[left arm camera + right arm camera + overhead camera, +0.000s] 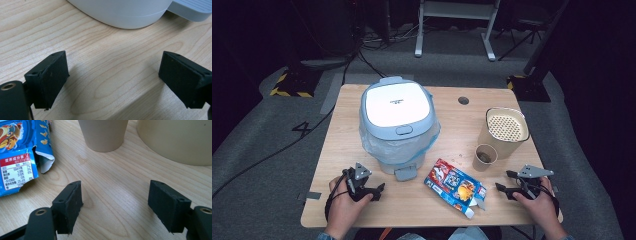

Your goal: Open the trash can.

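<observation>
Your left gripper (pixel 379 190) rests on the table (pixel 337 150) at the near left, jaws wide apart w/ nothing but bare wood between them. In the left gripper view the pads (pixel 53 75) frame empty tabletop; just beyond them sits the rounded white base of the bin (pixel 125 12) and its grey-blue pedal (pixel 192 8).

Your right gripper (pixel 504 191) rests at the near right edge, jaws also spread, nothing held. In the right gripper view the pads (pixel 72 202) stand over bare wood.

The snack box (pixel 455 186), blue, torn open at its near end, lies flat near the table's front, approx centre, between the two grippers and apart from both. In the right gripper view its torn flap (pixel 43 150) shows at the left, its nutrition label facing up.

The bin (pixel 398 125), lid shut and a plastic liner hanging out round the rim, stands left of centre, just beyond the left gripper. A small paper cup (pixel 485 157) w/ brown residue stands far of the right gripper, touching or just beside a bigger beige cup (pixel 507 131) w/ a perforated lid.
</observation>
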### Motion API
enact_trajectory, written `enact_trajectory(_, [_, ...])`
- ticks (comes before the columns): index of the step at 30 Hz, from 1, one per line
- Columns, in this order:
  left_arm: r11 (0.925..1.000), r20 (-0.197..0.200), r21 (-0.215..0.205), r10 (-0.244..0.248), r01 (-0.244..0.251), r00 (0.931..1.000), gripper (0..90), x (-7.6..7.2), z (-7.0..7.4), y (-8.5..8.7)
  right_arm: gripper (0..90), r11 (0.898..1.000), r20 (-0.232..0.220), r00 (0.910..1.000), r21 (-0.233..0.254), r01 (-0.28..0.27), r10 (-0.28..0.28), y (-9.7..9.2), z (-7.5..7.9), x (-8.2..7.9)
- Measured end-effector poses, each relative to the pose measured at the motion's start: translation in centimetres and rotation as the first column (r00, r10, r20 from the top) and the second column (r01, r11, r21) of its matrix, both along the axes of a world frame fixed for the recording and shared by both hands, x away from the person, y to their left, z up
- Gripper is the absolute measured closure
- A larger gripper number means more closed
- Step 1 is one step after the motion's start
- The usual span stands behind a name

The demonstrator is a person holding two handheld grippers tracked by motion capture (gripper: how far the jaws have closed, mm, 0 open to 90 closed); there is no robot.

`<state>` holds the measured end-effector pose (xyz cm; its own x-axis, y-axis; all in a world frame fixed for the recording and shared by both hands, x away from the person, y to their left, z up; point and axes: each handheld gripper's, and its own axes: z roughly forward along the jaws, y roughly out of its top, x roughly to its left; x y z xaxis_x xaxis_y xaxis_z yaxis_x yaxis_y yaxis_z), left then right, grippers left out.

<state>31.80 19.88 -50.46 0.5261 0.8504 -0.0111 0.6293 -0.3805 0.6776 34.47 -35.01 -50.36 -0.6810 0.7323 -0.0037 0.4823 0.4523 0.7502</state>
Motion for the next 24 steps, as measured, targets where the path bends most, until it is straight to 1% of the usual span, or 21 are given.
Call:
enact_trajectory(3, [1.0, 0.004, -0.006, 0.002, -0.002, 1.0, 9.3, 0.0, -0.1, 0.0, 27.6, 1.0, 0.0, 0.9999, -0.001, 0.016, -0.016, 0.1, 0.0, -0.1])
enact_trajectory(6, [1.0, -0.002, -0.006, -0.006, 0.006, 1.0, 9.3, 0.0, 0.0, 0.1, 27.7, 1.0, 0.001, 0.9998, -0.002, 0.021, -0.021, 0.1, 0.0, -0.1])
enact_trajectory(8, [0.9999, 0.002, -0.013, 0.003, -0.003, 1.0, 10.9, -0.1, 0.0, 0.2, 27.8, 1.0, 0.001, 0.9998, -0.002, 0.02, -0.02, 0.1, 0.0, -0.1])
enact_trajectory(9, [0.9999, 0.008, -0.01, 0.009, -0.009, 0.9999, 12.4, -0.1, 0.0, 0.3, 27.9, 1.0, 0.001, 0.9998, -0.002, 0.02, -0.02, 0.1, 0.0, -0.1])
enact_trajectory(10, [0.9998, 0.014, -0.016, 0.007, -0.007, 0.9999, 14.5, -0.1, 0.0, 0.4, 28.3, 1.0, 0.001, 0.9998, -0.001, 0.021, -0.021, 0.1, 0.0, -0.1])
enact_trajectory(12, [0.9997, 0.018, -0.022, 0.011, -0.011, 0.9998, 22.2, -0.2, 0.1, 0.4, 28.7, 1.0, 0.001, 0.9998, -0.001, 0.022, -0.022, 0.1, 0.0, -0.1])
enact_trajectory(13, [0.9997, 0.017, -0.02, 0.016, -0.015, 0.9997, 28.7, -0.2, 0.2, 0.6, 30.0, 1.0, 0.003, 0.9997, 0.001, 0.025, -0.025, 0.1, 0.0, -0.1])
enact_trajectory(14, [0.9998, 0.004, -0.02, 0.009, -0.009, 1.0, 36.0, -0.2, 0.5, 0.8, 30.4, 1.0, 0.003, 0.9997, 0.001, 0.026, -0.026, 0.1, 0.0, -0.1])
enact_trajectory(15, [0.9998, 0.004, -0.02, 0.009, -0.009, 1.0, 39.0, -0.2, 0.5, 0.8, 30.4, 1.0, 0.003, 0.9997, 0.001, 0.026, -0.026, 0.1, 0.0, -0.1])
enact_trajectory(16, [0.9994, -0.011, -0.033, 0.013, -0.013, 0.9999, 38.4, -0.1, 0.8, 1.0, 31.0, 1.0, 0.004, 0.9996, 0.002, 0.026, -0.027, 0.1, 0.0, -0.1])
enact_trajectory(17, [0.9994, -0.011, -0.033, 0.013, -0.013, 0.9999, 38.7, -0.1, 0.8, 1.0, 31.0, 1.0, 0.004, 0.9996, 0.002, 0.026, -0.027, 0.1, 0.0, -0.1])
enact_trajectory(19, [0.9987, -0.01, -0.051, 0.006, -0.006, 0.9999, 38.7, -0.2, 1.1, 1.1, 32.5, 1.0, 0.005, 0.9995, 0.004, 0.031, -0.031, 0.0, 0.0, -0.1])
enact_trajectory(20, [0.9991, -0.004, -0.041, -0.011, 0.011, 0.9999, 40.3, -0.3, 1.5, 1.2, 34.4, 0.999, 0.006, 0.9994, 0.006, 0.033, -0.033, 0.0, 0.0, -0.1])
enact_trajectory(21, [0.9991, -0.004, -0.041, -0.011, 0.011, 0.9999, 41.1, -0.3, 1.5, 1.2, 34.4, 0.999, 0.006, 0.9994, 0.006, 0.033, -0.033, 0.0, 0.0, -0.1])
enact_trajectory(23, [0.9978, 0.004, -0.061, -0.025, 0.025, 0.9997, 41.9, -0.5, 2.1, 1.3, 36.8, 0.999, 0.006, 0.9993, 0.009, 0.036, -0.036, -0.1, 0.0, 0.0])
enact_trajectory(24, [0.9976, 0.006, -0.061, -0.031, 0.032, 0.9995, 43.5, -0.5, 2.3, 1.3, 37.5, 0.999, 0.007, 0.9994, 0.009, 0.035, -0.035, -0.2, 0.0, 0.0])
